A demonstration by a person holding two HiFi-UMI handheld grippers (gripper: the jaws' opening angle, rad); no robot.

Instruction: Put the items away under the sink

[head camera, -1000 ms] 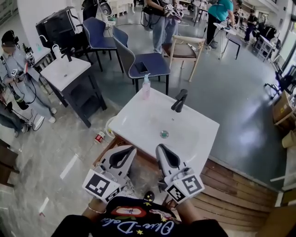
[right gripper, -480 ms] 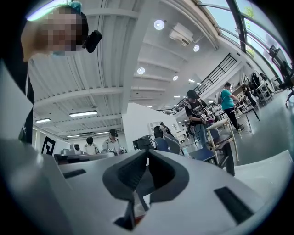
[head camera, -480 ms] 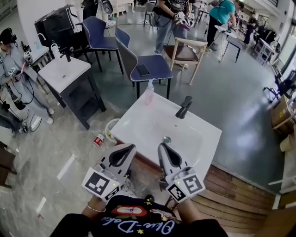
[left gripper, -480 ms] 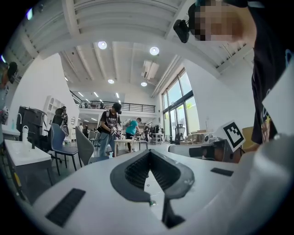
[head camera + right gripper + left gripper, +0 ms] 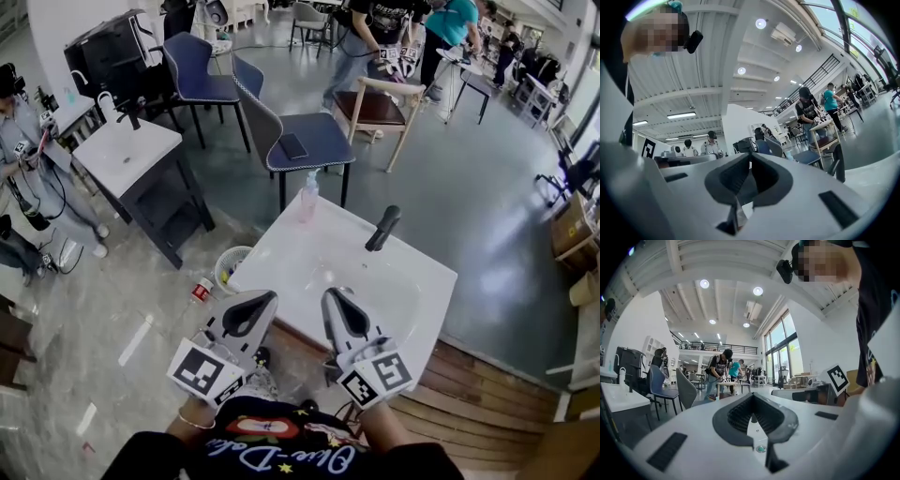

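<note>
A white sink unit (image 5: 309,258) stands in front of me, with a dark faucet (image 5: 382,228) and a pink soap bottle (image 5: 307,198) on its top. My left gripper (image 5: 268,299) and right gripper (image 5: 329,299) are held side by side at the sink's near edge, pointing level toward it. Both are shut with nothing between the jaws, as the left gripper (image 5: 752,397) and right gripper (image 5: 750,157) also show in their own views. On the floor left of the sink lie a red can (image 5: 201,290) and a white basket (image 5: 229,267). The space under the sink is hidden.
A blue chair (image 5: 305,141) with a phone on its seat stands behind the sink, and a wooden chair (image 5: 375,103) behind that. A second sink unit (image 5: 127,150) is at the left. Several people stand at the edges. Wooden boards (image 5: 469,403) lie at the lower right.
The sink, chairs and floor items have slid down the head view while both grippers keep their place in it. The floor basket shows more fully. Both grippers stay shut.
</note>
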